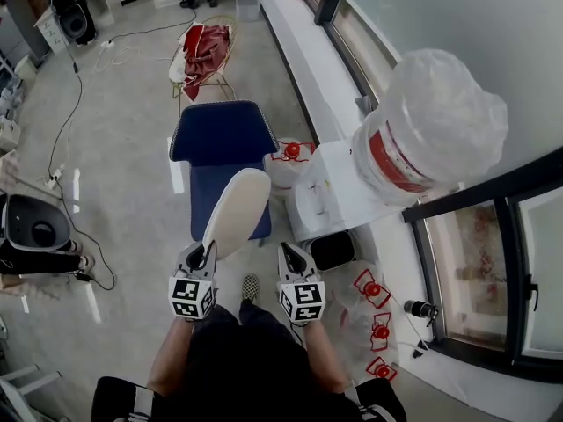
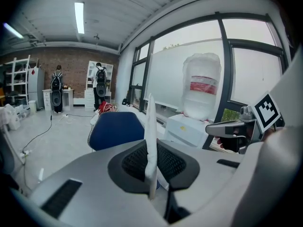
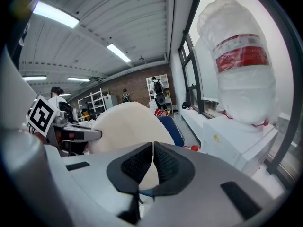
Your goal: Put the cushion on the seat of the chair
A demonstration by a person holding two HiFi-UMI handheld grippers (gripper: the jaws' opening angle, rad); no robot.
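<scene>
Left hand-held gripper (image 1: 202, 257) pinches the cushion's (image 1: 236, 211) near edge, so it stands upright in the air over the chair (image 1: 220, 132) seat, prob. ready to lay flat. Right hand-held gripper (image 1: 293, 255) is pressed together, empty, alongside.

You are in a workroom: beyond the chair (image 1: 222, 132) lie a concrete floor (image 1: 132, 192), cables (image 1: 78, 95), speakers (image 1: 72, 14), shelves (image 2: 14, 79) and a brick wall (image 2: 47, 63).

Surface finishes, chair area
Cushion (image 1: 236, 211): cream, matt, smooth cloth-like cover. Chair (image 1: 222, 134): blue matt upholstery. Left gripper (image 2: 151, 148): matt grey plastic shell, black textured pads (image 2: 134, 162). Water bottle (image 1: 431, 126): glossy, crinkled clear plastic wrap. Floor (image 1: 132, 148): smooth grey, faint sheen.
</scene>
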